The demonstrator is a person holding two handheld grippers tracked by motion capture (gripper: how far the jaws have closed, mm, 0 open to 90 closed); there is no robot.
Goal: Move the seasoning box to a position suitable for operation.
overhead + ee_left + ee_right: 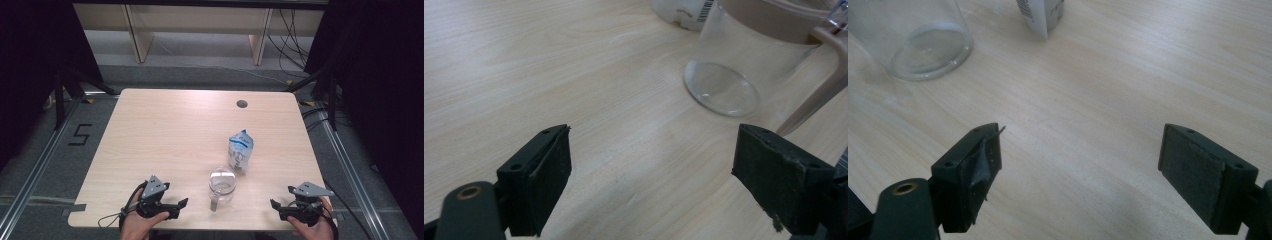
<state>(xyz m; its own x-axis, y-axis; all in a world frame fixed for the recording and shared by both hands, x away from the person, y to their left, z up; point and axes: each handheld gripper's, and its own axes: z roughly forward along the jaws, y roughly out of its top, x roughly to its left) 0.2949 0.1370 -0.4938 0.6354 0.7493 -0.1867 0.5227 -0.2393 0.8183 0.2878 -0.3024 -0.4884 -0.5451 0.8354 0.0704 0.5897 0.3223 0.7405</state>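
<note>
A clear glass jug [221,185] with a beige handle stands near the front middle of the wooden table [175,130]. Just behind it stands a white and blue pouch [240,150]. My left gripper [181,205] rests at the front left, held by a hand, its jaws open and empty, pointing right toward the jug [744,60]. My right gripper [274,205] rests at the front right, open and empty, pointing left. In the right gripper view the jug [913,40] sits at upper left and the pouch [1040,15] at the top.
A round cable hole [242,104] lies at the back right of the table. A wooden shelf frame [140,35] stands on the floor beyond it. A dark stand [62,90] is at the left and cables [295,45] trail at the right.
</note>
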